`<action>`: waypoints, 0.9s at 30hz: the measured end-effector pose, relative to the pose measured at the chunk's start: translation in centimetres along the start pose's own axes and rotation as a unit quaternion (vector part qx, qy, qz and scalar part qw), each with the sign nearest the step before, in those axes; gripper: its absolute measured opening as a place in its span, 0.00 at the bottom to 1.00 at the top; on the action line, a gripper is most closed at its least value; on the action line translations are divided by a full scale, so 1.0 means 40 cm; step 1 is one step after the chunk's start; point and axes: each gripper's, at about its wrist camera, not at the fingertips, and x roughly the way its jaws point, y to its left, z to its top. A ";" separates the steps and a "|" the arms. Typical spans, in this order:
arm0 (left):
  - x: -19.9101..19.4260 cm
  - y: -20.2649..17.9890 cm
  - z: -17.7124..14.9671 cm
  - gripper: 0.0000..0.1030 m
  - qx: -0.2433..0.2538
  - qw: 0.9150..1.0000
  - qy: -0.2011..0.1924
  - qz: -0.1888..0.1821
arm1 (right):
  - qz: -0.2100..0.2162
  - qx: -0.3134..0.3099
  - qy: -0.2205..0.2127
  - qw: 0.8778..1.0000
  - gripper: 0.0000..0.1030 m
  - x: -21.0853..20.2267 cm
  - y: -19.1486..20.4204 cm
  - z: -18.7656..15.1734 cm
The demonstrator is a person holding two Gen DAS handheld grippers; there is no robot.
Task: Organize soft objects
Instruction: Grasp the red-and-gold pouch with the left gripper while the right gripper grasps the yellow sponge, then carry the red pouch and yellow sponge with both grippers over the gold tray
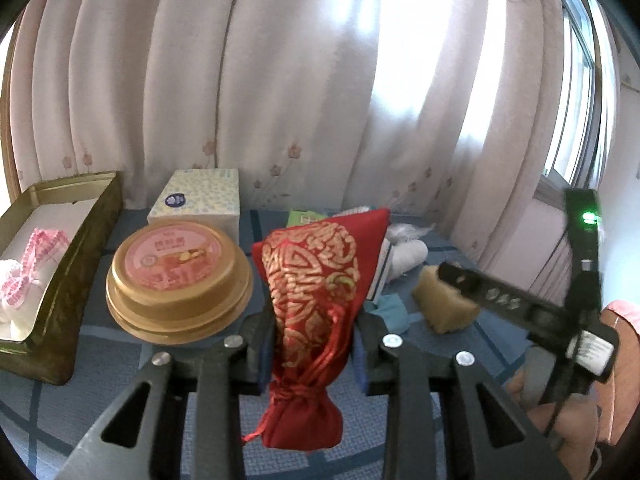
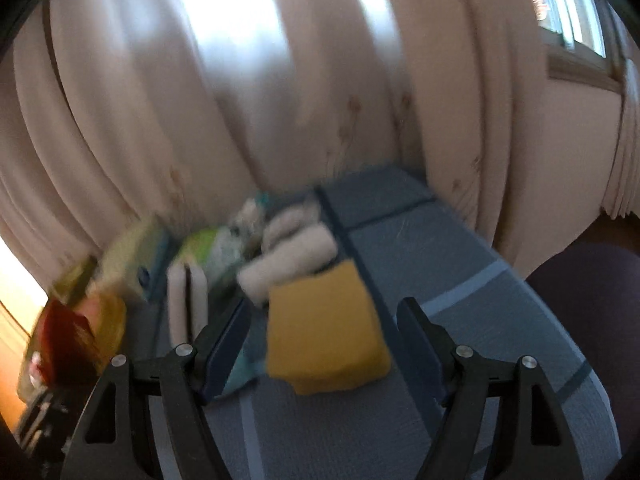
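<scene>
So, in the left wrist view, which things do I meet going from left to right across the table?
Gold tray → round gold tin → red pouch held in the left gripper → yellow sponge → right gripper.

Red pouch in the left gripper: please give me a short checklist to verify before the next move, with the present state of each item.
1. Left gripper shut on the red pouch: ok, fingers press both its sides.
2. Pouch tie closed: ok, cord knotted near the bottom.
3. Gold tin box open to receive: ok, a pink-white item lies inside.
4. Round gold container between pouch and box: not ok, it sits on the way.
5. Right gripper open around the yellow sponge: ok.
6. Right gripper touching the sponge: cannot tell, view blurred.
</scene>
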 end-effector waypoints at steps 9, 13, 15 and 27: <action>-0.001 -0.006 -0.001 0.28 0.007 1.000 0.004 0.006 | -0.016 0.006 0.055 0.998 0.59 0.054 -0.013 -0.013; 0.001 -0.007 0.003 0.28 0.001 1.000 0.007 0.004 | -0.015 0.021 0.037 0.999 0.57 0.041 -0.023 -0.012; 0.005 -0.005 0.004 0.28 -0.003 1.000 0.010 0.003 | -0.012 0.029 0.016 0.999 0.57 0.020 -0.030 -0.013; -0.016 0.044 0.002 0.28 -0.024 0.999 -0.008 0.020 | -0.019 -0.012 -0.210 0.977 0.57 -0.173 0.062 -0.056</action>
